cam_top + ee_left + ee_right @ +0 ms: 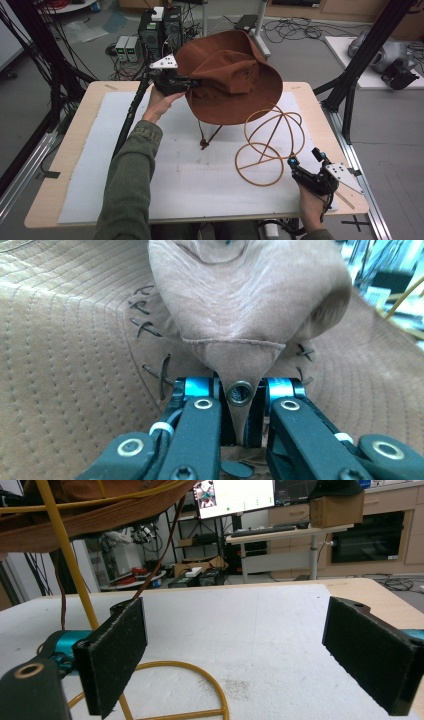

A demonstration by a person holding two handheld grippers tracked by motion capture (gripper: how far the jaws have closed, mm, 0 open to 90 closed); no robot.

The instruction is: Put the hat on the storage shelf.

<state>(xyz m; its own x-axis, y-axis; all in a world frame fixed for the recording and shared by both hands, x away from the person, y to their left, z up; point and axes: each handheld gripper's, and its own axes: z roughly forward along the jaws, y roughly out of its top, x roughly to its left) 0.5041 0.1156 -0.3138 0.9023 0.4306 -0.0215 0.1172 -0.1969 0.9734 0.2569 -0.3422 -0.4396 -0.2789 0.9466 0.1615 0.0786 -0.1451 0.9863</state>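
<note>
Above the far half of the table, the left gripper held a brown hat off the white mat.

Its jaws were pinched on a flap of the hat bearing a brass eyelet. The right gripper, jaws wide apart, sat just beside the yellow wire hat stand under the brim's near edge.

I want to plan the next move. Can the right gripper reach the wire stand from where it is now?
Probably yes. The right gripper is open beside the wire stand, with bare table between them; the hat hangs higher up.
</note>
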